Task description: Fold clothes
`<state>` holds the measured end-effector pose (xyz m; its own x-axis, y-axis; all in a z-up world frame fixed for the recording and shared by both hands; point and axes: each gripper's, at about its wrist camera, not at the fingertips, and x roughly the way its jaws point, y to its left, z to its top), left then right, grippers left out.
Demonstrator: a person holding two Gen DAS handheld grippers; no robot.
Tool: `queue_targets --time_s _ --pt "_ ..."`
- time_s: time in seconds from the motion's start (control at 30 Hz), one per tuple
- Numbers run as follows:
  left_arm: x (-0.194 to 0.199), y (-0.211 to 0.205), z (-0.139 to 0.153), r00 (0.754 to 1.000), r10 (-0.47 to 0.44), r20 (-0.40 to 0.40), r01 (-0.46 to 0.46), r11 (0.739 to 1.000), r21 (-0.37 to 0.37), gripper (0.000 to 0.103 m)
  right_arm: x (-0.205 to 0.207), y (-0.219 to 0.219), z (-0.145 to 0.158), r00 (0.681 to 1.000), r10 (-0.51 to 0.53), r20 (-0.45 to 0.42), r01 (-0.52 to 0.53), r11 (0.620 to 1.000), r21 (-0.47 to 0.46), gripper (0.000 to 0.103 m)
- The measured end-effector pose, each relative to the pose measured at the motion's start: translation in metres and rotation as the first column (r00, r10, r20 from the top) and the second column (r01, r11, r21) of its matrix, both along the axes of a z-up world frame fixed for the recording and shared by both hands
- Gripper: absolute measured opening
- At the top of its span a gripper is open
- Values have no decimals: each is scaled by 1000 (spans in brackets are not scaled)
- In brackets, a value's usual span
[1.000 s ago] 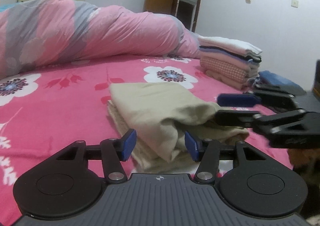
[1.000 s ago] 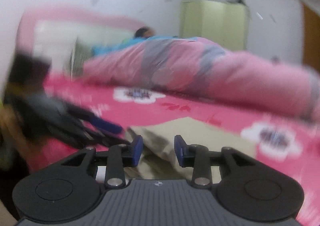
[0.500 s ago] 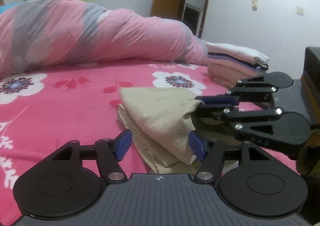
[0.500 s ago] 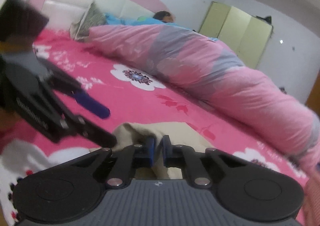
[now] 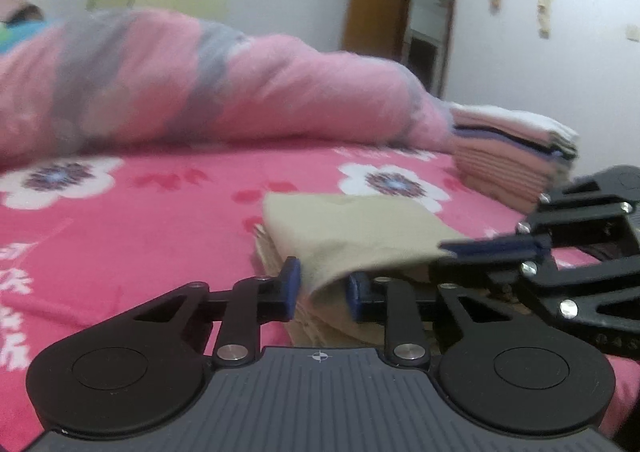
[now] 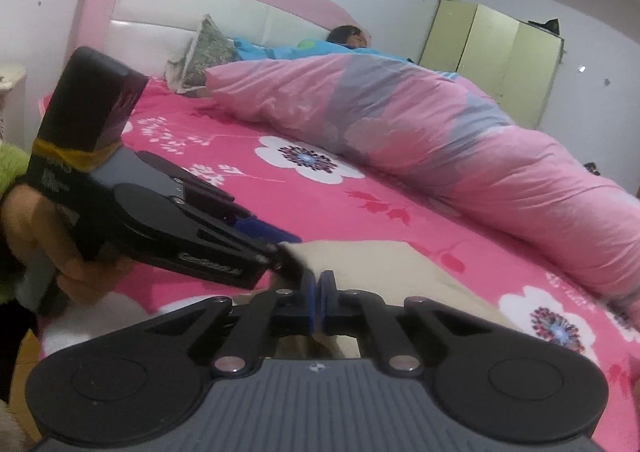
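Left gripper [image 5: 319, 289] jaws have narrowed around the beige garment's [image 5: 352, 228] lifted edge at lower centre, right gripper [image 6: 317, 302] apparently already pinching it, so stacking looks next.

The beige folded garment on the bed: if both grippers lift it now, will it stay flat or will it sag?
The beige folded garment probably sags: its near edge already droops between the left gripper fingers. It looks thin, so likely light. The layers may slide apart.
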<state>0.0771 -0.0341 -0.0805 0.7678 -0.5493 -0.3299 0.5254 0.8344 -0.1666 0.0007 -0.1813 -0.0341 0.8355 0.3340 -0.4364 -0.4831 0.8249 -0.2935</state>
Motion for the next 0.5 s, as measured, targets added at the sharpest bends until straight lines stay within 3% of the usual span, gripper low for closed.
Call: queue_targets --time_s 0.17,0.3,0.43,0.5 --pt "-7 5 -13 994 89 -71 -95 992 -86 21 -2 3 -7 1000 8 -27 -8 1000 -7 3" --pt "-7 13 -16 988 112 -106 -125 983 -132 21 -3 -8 3 998 28 -59 -24 998 63 3" --pt "-3 19 -20 981 117 -155 -143 976 -165 23 -6 -25 11 997 21 -69 -7 981 196 2" --pt "-1 22 -20 979 111 -170 -141 974 -176 23 -6 -38 15 997 -2 -73 25 946 324 2"
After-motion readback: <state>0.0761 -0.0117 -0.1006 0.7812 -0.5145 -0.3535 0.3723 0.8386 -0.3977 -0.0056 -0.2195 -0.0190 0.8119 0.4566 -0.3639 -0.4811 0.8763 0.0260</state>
